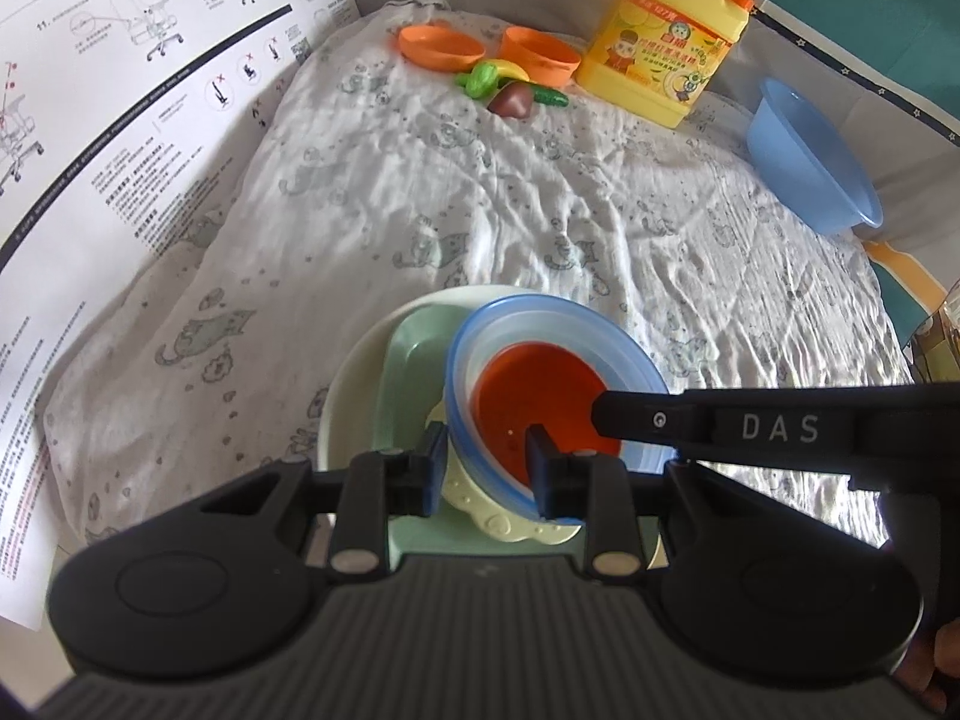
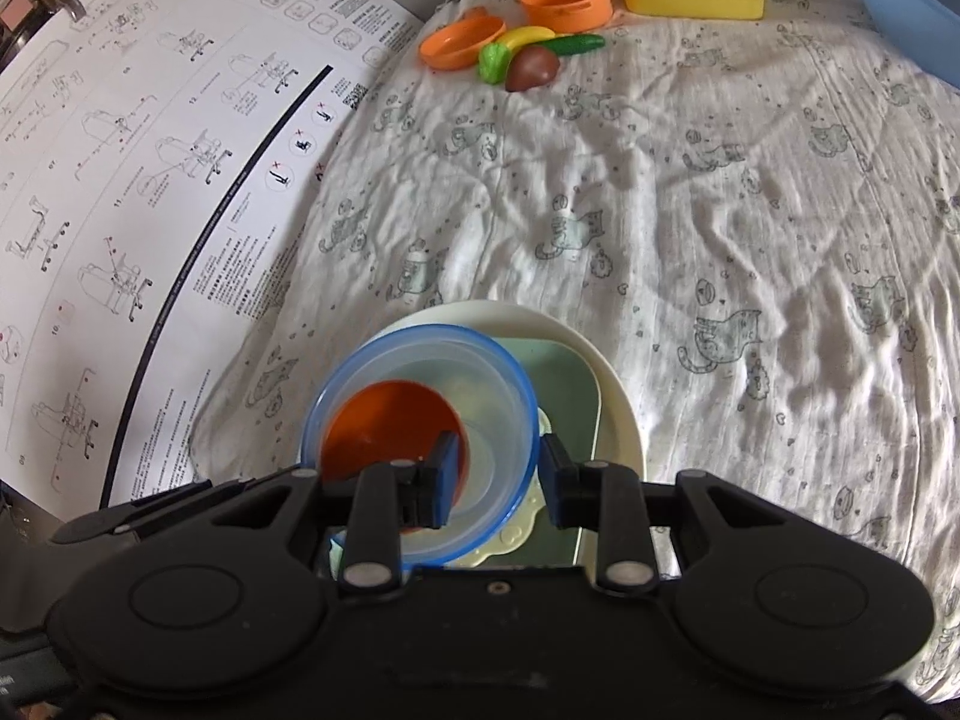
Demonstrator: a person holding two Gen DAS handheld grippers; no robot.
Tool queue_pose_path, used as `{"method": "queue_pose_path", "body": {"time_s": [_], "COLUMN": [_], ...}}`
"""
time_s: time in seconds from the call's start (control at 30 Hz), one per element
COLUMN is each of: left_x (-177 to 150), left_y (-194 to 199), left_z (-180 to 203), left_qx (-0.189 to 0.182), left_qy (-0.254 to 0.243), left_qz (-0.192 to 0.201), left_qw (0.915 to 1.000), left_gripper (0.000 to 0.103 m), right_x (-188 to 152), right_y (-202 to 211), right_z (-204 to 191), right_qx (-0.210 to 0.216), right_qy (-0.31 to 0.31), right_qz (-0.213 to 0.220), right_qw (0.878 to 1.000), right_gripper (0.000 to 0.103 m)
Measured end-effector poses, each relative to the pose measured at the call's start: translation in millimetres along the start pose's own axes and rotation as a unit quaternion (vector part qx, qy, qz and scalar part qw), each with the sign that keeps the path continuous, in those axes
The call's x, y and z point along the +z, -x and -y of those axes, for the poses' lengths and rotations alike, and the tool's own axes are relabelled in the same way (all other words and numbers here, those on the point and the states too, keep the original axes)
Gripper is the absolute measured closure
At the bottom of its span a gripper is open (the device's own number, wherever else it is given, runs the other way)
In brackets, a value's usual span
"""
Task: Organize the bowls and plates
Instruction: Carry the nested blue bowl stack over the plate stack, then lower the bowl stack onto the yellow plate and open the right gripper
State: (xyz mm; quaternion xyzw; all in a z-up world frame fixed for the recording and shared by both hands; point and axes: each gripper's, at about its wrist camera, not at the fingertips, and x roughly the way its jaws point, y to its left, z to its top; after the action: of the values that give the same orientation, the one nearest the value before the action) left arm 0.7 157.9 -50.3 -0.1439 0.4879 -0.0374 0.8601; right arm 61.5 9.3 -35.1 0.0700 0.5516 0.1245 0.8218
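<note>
i have both claws at one stack, right under the cameras. left claw [image 1: 487,467] straddles the near-left rim of the blue-rimmed clear bowl [image 1: 636,360]: one finger outside, one inside, seemingly pinching the wall, though i cannot confirm contact. right claw [image 2: 495,480] straddles the same bowl's [image 2: 420,360] right rim the same way.

an orange bowl [image 1: 540,390] sits nested inside the clear one. both tilt on a pale green square plate [image 1: 414,354], which lies on a cream round plate [image 1: 348,396].

all rest on a wrinkled cat-print cloth [image 1: 540,192]. far ahead of the claws: two orange dishes [image 1: 441,45], toy vegetables [image 1: 510,90], a yellow detergent jug [image 1: 660,42]. ahead to the right, a blue basin [image 1: 810,156]. instruction sheet [image 1: 120,90] to the left.
</note>
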Motion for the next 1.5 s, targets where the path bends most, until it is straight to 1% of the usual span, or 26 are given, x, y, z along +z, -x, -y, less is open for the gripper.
{"method": "queue_pose_path", "body": {"time_s": [0.2, 0.47, 0.57, 0.63, 0.67, 0.7, 0.73, 0.8, 0.83, 0.87, 0.93, 0.97, 1.03, 1.13, 1.2, 1.3, 1.43, 1.5], "left_x": [-2.3, -0.7, -0.9, -1.1, -1.1, -1.3, -1.5, -2.0, -1.6, -1.7, -0.3, 0.6, 3.2, 4.5, 2.5, -4.9, -18.6, -25.1], "left_y": [-9.6, -10.9, -10.3, -8.9, -7.5, -5.3, -2.3, 6.1, 11.1, 16.5, 27.6, 32.8, 43.0, 57.9, 67.3, 78.7, 91.0, 94.7], "left_z": [-1.1, -0.4, 0.0, -0.1, -0.3, -0.4, -0.3, -0.4, -0.7, -1.1, -2.4, -3.1, -4.1, -3.0, 0.4, 7.3, 15.7, 20.2], "left_qx": [0.003, 0.002, 0.004, 0.007, 0.008, 0.009, 0.01, 0.019, 0.025, 0.028, 0.028, 0.028, 0.029, 0.029, 0.031, 0.03, 0.03, 0.032], "left_qy": [-0.001, -0.003, -0.003, -0.004, -0.005, -0.005, -0.006, -0.008, -0.008, -0.007, -0.007, -0.007, -0.008, -0.017, -0.029, -0.049, -0.073, -0.087], "left_qz": [-0.006, -0.006, -0.005, -0.002, 0.001, 0.006, 0.013, 0.034, 0.046, 0.059, 0.081, 0.089, 0.102, 0.121, 0.133, 0.152, 0.175, 0.18], "left_qw": [1.0, 1.0, 1.0, 1.0, 1.0, 0.9999, 0.9998, 0.9992, 0.9986, 0.9978, 0.9963, 0.9956, 0.9943, 0.9921, 0.9901, 0.9867, 0.9814, 0.9793], "left_gripper": [0.076, 0.075, 0.073, 0.071, 0.066, 0.057, 0.05, 0.017, 0.01, 0.003, 0.0, 0.0, 0.0, 0.0, 0.0, 0.0, 0.0, 0.0], "right_x": [-0.2, 1.7, 1.5, 1.2, 1.1, 1.1, 1.4, 2.2, 2.7, 2.9, 2.6, 2.1, 0.4, -6.9, -14.4, -28.9, -50.1, -59.3], "right_y": [-4.0, -4.5, -3.2, -0.9, 0.8, 3.4, 6.4, 13.7, 18.8, 24.7, 38.7, 46.5, 61.0, 79.7, 88.5, 97.6, 106.1, 108.9], "right_z": [1.7, -0.7, -0.2, 1.0, 1.7, 2.8, 4.1, 7.4, 9.8, 12.2, 17.0, 19.5, 25.9, 36.3, 42.9, 49.3, 55.9, 59.4], "right_qx": [-0.005, -0.001, 0.0, 0.001, 0.001, 0.001, 0.002, 0.005, 0.007, 0.008, 0.005, 0.004, 0.007, 0.005, -0.002, -0.013, -0.061, -0.079], "right_qy": [0.002, 0.005, 0.008, 0.007, 0.007, 0.006, 0.004, 0.0, -0.002, -0.004, -0.006, -0.007, -0.008, -0.003, 0.007, 0.029, 0.061, 0.069], "right_qz": [-0.003, -0.003, -0.001, 0.001, 0.003, 0.008, 0.012, 0.021, 0.028, 0.038, 0.068, 0.083, 0.109, 0.14, 0.153, 0.162, 0.159, 0.154], "right_qw": [1.0, 1.0, 1.0, 1.0, 1.0, 1.0, 1.0, 1.0, 1.0, 0.999, 0.998, 0.996, 0.994, 0.99, 0.988, 0.986, 0.984, 0.983], "right_gripper": [0.074, 0.074, 0.074, 0.072, 0.072, 0.072, 0.072, 0.065, 0.051, 0.031, 0.01, 0.004, 0.0, 0.0, 0.0, 0.0, 0.0, 0.0]}}
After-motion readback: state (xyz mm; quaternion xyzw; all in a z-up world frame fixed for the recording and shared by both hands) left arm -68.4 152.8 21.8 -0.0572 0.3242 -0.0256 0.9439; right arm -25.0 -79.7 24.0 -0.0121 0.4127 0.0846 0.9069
